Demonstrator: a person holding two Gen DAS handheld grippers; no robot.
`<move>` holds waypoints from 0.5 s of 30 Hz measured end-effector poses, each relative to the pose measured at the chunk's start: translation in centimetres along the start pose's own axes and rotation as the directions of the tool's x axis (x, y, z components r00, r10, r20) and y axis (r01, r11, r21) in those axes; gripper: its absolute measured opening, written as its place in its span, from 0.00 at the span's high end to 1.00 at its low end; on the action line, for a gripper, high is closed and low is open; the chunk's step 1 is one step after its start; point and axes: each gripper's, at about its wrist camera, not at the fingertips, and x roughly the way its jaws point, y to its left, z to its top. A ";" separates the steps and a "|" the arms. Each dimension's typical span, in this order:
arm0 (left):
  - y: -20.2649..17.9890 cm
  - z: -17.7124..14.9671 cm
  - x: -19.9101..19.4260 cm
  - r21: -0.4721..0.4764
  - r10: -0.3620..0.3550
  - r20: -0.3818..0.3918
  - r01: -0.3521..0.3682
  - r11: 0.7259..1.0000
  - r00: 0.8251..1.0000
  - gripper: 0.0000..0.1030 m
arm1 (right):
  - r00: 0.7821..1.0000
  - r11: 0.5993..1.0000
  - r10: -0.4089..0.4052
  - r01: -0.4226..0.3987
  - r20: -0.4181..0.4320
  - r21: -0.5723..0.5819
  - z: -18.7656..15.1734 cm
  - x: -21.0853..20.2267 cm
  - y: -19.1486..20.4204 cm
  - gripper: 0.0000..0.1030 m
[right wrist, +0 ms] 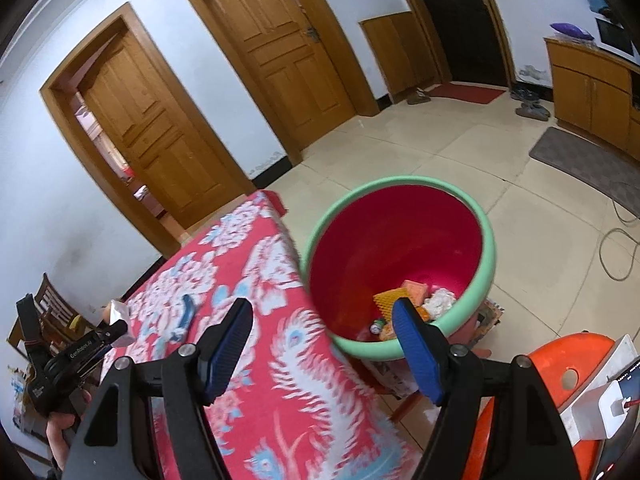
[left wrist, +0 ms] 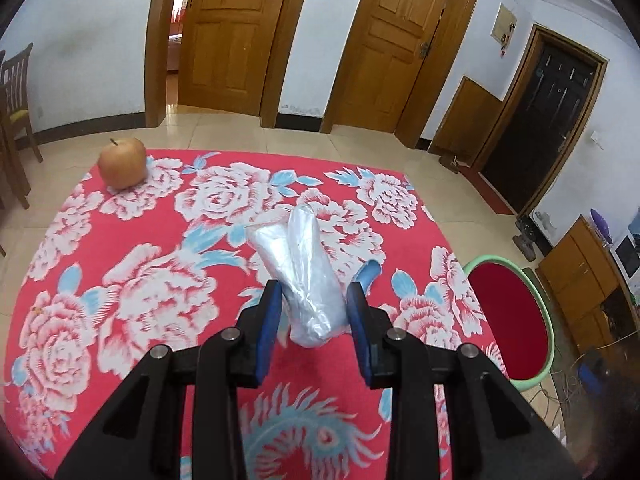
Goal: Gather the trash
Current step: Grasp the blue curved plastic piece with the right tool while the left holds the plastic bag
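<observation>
Between the blue pads of the left gripper point(left wrist: 313, 300) sits a crumpled clear plastic bag point(left wrist: 304, 272), the jaws closed on its lower end above the red floral worktop point(left wrist: 120, 300); an apple point(left wrist: 122, 162) rests far off. From the right wrist view, the right gripper point(right wrist: 324, 344) gapes wide and empty beside the green-rimmed trash bin point(right wrist: 486, 264). Carrying the bag over that bin looks like the next move.
</observation>
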 end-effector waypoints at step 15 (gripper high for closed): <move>4.9 0.2 -1.4 0.023 0.077 0.027 -0.077 0.997 0.997 0.67 | 0.991 0.981 0.106 -0.117 -0.076 -0.154 -0.4 1.0 9.9 0.27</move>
